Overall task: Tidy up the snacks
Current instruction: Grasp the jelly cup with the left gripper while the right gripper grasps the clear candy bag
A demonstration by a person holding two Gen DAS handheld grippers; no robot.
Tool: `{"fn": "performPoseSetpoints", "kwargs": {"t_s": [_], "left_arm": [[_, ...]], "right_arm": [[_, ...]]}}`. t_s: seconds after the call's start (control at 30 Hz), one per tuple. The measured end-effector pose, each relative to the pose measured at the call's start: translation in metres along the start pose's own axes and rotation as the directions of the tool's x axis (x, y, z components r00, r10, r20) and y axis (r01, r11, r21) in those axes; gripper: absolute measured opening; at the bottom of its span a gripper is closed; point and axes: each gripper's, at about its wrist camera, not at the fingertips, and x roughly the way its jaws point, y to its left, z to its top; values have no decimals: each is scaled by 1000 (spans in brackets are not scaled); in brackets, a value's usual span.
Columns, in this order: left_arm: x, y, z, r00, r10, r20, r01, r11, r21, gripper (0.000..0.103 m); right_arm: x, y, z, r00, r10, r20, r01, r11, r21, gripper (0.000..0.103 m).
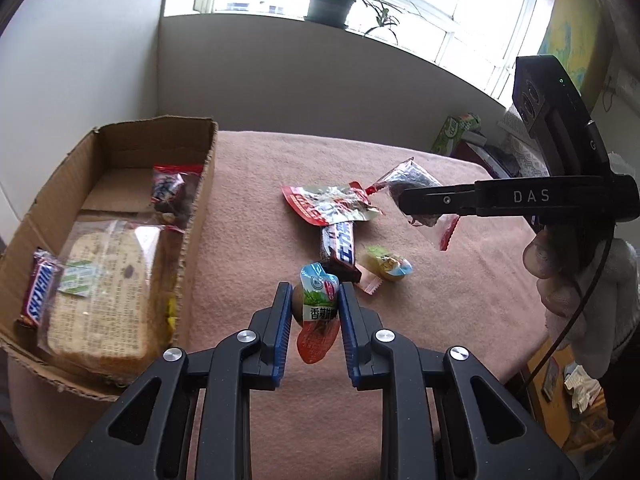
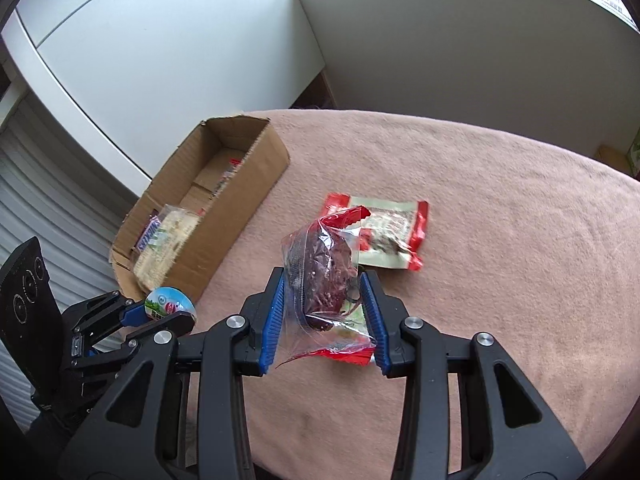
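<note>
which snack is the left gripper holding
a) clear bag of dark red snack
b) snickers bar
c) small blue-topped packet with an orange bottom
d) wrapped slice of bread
c: the left gripper is shut on the small blue-topped packet; the Snickers bar and wrapped bread lie in the cardboard box, and the right gripper holds the clear bag.

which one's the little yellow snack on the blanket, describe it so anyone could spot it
Start at the cardboard box on the pink blanket, then look right to the loose pile of snacks. The little yellow packet lies just right of the dark chocolate bar. It is the smallest, roundest piece there, yellow with a pale blue end.
</note>
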Motion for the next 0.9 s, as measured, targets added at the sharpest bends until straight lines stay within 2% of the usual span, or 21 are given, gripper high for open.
{"fn": "performPoseSetpoints", "kwargs": {"t_s": [0.2, 0.47, 0.73, 0.9], "left_arm": [[-31, 37, 11, 995, 75, 60, -73, 997, -34, 21], [-51, 76, 23, 982, 164, 95, -157, 984, -79, 21], [-41, 101, 46, 972, 220, 83, -212, 972, -97, 21], [-31, 117, 60, 974, 219, 60, -209, 969, -134, 21]], "right_arm": [[11, 44, 21, 999, 38, 14, -37, 998, -59, 39], [28, 86, 44, 997, 71, 20, -68, 992, -105, 39], [52, 108, 62, 997, 83, 13, -81, 991, -111, 39], [70, 113, 63, 996, 90, -10, -90, 991, -99, 39]]}}
